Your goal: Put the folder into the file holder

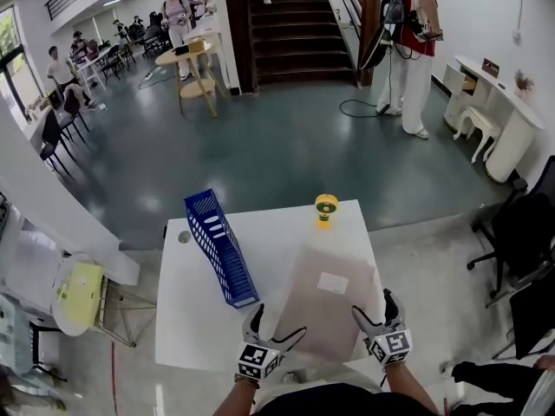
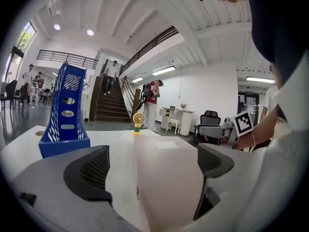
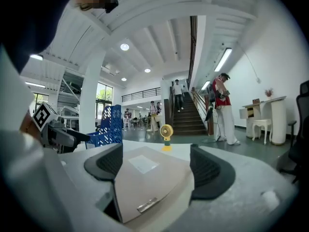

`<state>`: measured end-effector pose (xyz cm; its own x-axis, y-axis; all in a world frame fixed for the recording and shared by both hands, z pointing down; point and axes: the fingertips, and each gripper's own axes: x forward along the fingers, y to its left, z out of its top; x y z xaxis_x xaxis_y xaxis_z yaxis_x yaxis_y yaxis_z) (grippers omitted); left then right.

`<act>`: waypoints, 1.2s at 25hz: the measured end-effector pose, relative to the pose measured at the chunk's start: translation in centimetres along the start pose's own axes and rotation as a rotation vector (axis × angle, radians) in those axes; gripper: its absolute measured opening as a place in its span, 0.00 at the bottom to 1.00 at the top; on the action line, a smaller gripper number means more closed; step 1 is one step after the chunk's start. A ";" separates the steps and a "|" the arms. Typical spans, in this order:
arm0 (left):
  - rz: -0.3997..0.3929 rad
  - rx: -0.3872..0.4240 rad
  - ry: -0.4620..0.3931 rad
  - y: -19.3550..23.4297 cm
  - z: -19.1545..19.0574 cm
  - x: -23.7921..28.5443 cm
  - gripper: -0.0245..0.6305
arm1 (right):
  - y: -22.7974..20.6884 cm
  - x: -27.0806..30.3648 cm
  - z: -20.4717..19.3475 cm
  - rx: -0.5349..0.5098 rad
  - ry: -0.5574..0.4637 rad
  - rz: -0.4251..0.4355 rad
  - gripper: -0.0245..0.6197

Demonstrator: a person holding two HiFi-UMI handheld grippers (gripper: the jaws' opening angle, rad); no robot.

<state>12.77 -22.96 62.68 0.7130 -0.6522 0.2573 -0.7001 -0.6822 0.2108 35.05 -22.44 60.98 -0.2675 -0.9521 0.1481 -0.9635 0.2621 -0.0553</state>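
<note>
A tan folder [image 1: 325,306] with a white label lies flat on the right half of the white table [image 1: 195,319]. A blue file holder [image 1: 221,245] stands left of it, running from near to far. My left gripper [image 1: 276,326] is at the folder's near left corner, open, and the left gripper view shows the folder [image 2: 169,178] between its wide jaws [image 2: 153,158] with neither pad pressing. My right gripper [image 1: 375,310] is at the near right corner, also open, and the folder [image 3: 145,170], with a metal clip at its near edge, lies between its jaws [image 3: 155,161].
A small yellow fan [image 1: 326,208] stands at the table's far edge, beyond the folder. A small round object [image 1: 184,237] sits at the far left corner. A black office chair [image 1: 520,232] is to the right, a trolley with a yellow item [image 1: 80,293] to the left.
</note>
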 end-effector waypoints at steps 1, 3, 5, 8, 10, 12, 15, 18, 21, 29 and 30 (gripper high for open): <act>-0.009 -0.004 0.018 0.1 -0.3 0.7 0.89 | -0.6 0.4 -0.5 0.007 0.015 -0.001 0.69; -0.020 -0.010 0.053 0.4 -0.9 2.1 0.89 | -1.6 1.2 -1.4 0.020 0.045 -0.003 0.69; -0.035 -0.018 0.093 0.6 -1.7 3.6 0.89 | -2.7 1.9 -2.2 0.042 0.071 0.003 0.70; -0.077 -0.045 0.160 0.8 -2.7 5.8 0.89 | -3.8 3.0 -3.2 0.138 0.097 0.046 0.70; -0.103 -0.063 0.208 1.0 -3.1 6.6 0.89 | -4.0 3.8 -3.9 0.208 0.126 0.093 0.72; -0.121 -0.059 0.256 1.2 -3.7 7.1 0.89 | -4.2 4.4 -4.9 0.207 0.173 0.128 0.73; -0.157 -0.064 0.332 1.5 -4.4 8.3 0.89 | -5.3 5.5 -5.7 0.179 0.219 0.162 0.74; -0.232 -0.077 0.438 0.8 -5.6 9.2 0.89 | -6.9 6.2 -6.5 0.217 0.241 0.165 0.74; -0.309 -0.063 0.546 -0.4 -7.0 9.4 0.89 | -8.4 6.4 -7.7 0.238 0.278 0.158 0.74; -0.368 -0.018 0.609 -1.4 -7.5 10.6 0.89 | -10.6 7.7 -9.8 0.419 0.347 0.252 0.81; -0.371 -0.015 0.610 -1.5 -7.5 10.8 0.89 | -10.8 7.7 -10.0 0.453 0.349 0.264 0.81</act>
<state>21.24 -26.52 72.25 0.7589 -0.0733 0.6471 -0.4189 -0.8158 0.3988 43.28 -31.09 72.61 -0.5580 -0.7370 0.3815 -0.7832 0.3158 -0.5356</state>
